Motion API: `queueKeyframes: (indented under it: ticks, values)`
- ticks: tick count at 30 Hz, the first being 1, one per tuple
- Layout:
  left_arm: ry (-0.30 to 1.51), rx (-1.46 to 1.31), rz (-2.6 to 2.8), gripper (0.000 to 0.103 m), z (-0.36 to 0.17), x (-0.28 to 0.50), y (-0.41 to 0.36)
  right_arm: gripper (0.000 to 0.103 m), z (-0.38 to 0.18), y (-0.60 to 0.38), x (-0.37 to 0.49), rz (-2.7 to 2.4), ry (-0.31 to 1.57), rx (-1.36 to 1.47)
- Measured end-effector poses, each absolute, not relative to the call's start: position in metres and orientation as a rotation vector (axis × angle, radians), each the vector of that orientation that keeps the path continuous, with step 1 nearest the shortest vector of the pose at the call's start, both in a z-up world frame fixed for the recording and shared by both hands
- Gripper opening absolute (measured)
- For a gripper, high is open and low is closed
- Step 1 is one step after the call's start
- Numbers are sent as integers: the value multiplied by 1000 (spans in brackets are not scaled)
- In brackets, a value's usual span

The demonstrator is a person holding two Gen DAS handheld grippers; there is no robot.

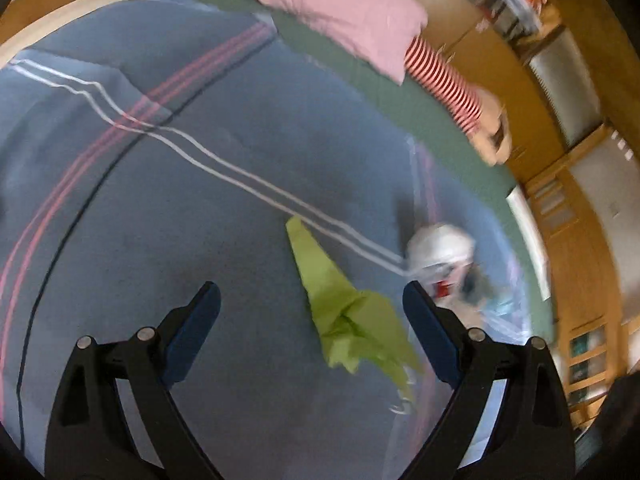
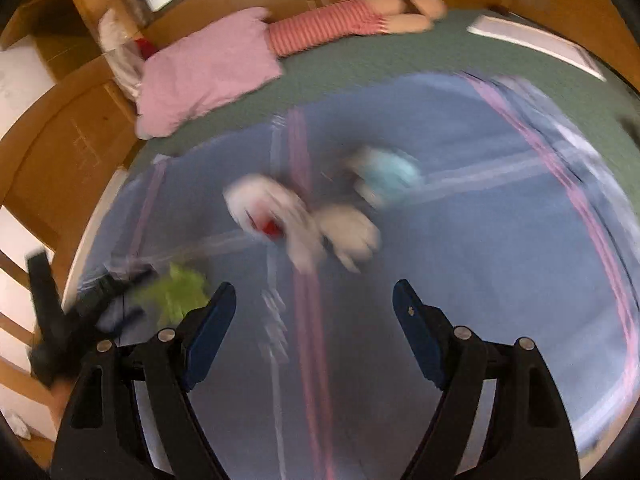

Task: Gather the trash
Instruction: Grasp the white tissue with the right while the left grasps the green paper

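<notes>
1. Left tool (image 1: 311, 306) – jaws wide, nothing held, over a green crumpled paper (image 1: 348, 316) on the blue blanket (image 1: 180, 200).
2. Right tool (image 2: 314, 304) – wide, empty; blurred white wrappers (image 2: 296, 220) lie ahead.
3. A pink pillow (image 2: 204, 72) sits beyond, on the bed.

Bed fills most of both views. Blue blanket (image 1: 224, 216) with pink and white stripes spread over green sheet (image 1: 436, 128). Pink pillow (image 1: 340, 12) near head of bed, red-and-white striped cushion (image 1: 444, 76) beside it, touching. Wooden headboard (image 2: 68, 128) curves behind pillow. Wooden cupboards (image 1: 576, 216) with pale panels along far side. Soft daylight, right wrist view blurred.
</notes>
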State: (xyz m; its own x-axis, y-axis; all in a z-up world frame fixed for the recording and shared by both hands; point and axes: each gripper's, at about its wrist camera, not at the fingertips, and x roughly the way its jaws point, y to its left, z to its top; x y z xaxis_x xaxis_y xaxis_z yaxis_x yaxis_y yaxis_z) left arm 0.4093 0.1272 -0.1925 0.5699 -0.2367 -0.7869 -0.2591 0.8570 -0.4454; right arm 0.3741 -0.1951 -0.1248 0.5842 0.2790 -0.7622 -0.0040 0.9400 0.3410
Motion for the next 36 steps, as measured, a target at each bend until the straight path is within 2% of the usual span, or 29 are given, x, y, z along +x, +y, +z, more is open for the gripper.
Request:
queueKeyframes:
  ticks: [4,7,8,10,11,12,13,15,16,23,29,30,31,32,33,34,36]
  values:
    - [1063,-452,60,89,-214,416,108,79,-146,-174,448,202,981,363]
    - [1056,-385,70,88,-215,413,100,79,-171,-146,486,208,1059,328]
    - [1052,-364,74,84,-215,412,99,79,-179,-139,492,204,1083,318]
    - [1048,-344,91,71,-216,410,100,78,-189,-128,496,168,1093,276]
    - [1044,-333,102,63,-216,409,102,60,-191,-125,495,156,1084,249]
    - [1037,-308,113,50,-216,408,101,37,-192,-124,493,161,1085,238]
    - [1034,-284,121,41,-217,407,100,33,-192,-125,489,172,1087,240]
    - [1021,-283,102,8,-216,404,100,27,-184,-134,475,175,1067,251]
    - [1019,-305,91,4,-216,404,102,27,-176,-139,465,174,1045,242]
    - [915,-506,-14,1,-196,381,117,27,-120,-186,372,216,922,256]
    - [738,-384,-89,1,-144,333,105,27,-95,-215,286,200,858,242]
    - [731,-354,-87,2,-142,330,102,27,-95,-218,276,190,865,246]
    - [741,-347,-92,8,-144,330,101,27,-95,-220,271,190,872,254]
    - [759,-355,-107,41,-147,333,99,27,-95,-221,266,193,878,266]
    - [790,-372,-114,88,-154,342,96,27,-96,-224,260,196,884,281]
    - [803,-388,-116,95,-161,354,97,27,-99,-224,254,200,891,296]
    - [819,-372,-127,94,-170,369,85,27,-104,-224,243,197,902,303]
